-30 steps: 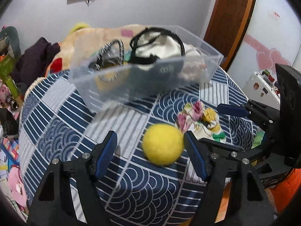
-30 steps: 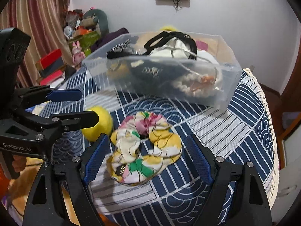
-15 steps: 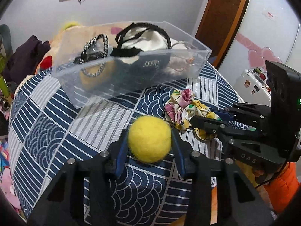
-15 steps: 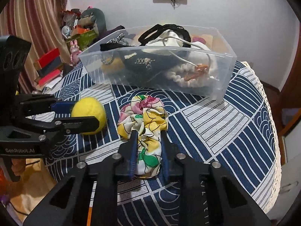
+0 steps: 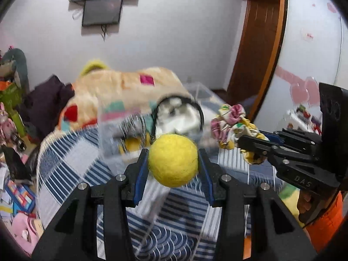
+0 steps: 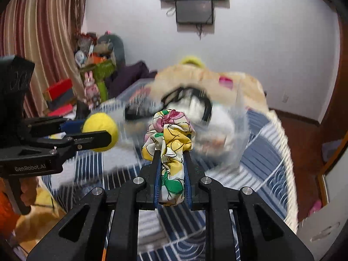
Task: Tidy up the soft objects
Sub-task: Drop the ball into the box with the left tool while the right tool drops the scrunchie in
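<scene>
- The left gripper (image 5: 173, 162) has its jaws closed against a yellow felt ball (image 5: 173, 160), one blue pad on each side of it, and the ball hangs clear above the tablecloth (image 5: 71, 174).
- The right gripper (image 6: 172, 169) has its jaws drawn narrow on a floral scrunchie (image 6: 169, 139), which is squeezed between the pads; its loose folds bulge out past the fingertips.
- From the right wrist view, the ball sits to the left of the scrunchie, the two held apart at about the same height.
- From the left wrist view, the scrunchie shows to the right of the ball and a little farther off.
- Just beyond both held things stands a clear plastic bin (image 5: 121, 130), blurred, resting on the blue-and-white patterned tablecloth.
- Inside the bin lie a white cloth bag with black handles (image 5: 180, 115) and another yellow item, too smeared to name.
- Farther back a peach patterned blanket (image 5: 121, 87) lies heaped behind the table.
- On the far wall hangs a dark screen (image 6: 194, 10); a striped curtain (image 6: 41, 32) is at the far left in the right wrist view.
</scene>
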